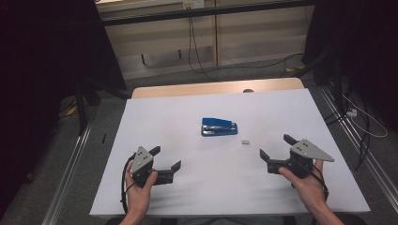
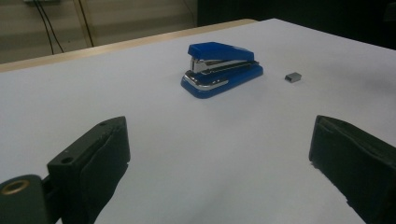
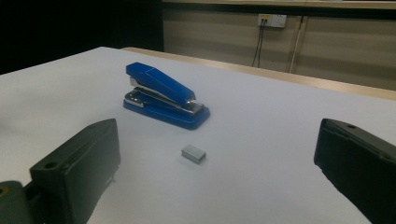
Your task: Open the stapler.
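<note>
Blue plastic stapler with a shiny metal base (image 1: pixel 219 126) lies on the white surface (image 1: pixel 178 112), ahead of both grippers and between them. Small grey block of staples (image 1: pixel 245 141) sits just beside it, nearer the right gripper (image 1: pixel 274 147). Left gripper (image 1: pixel 165 158) and right gripper both have their fingers spread wide, holding nothing.

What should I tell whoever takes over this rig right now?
Left gripper: jaws open, empty, near the table's front left.
Right gripper: jaws open, empty, front right.
Blue stapler: closed, mid-table on the white table, untouched.
Small block of staples: lying just right of the stapler, apart from it, nearer the right gripper.
Done: nothing visible.
Left: probably pick up the staples and stapler.
</note>
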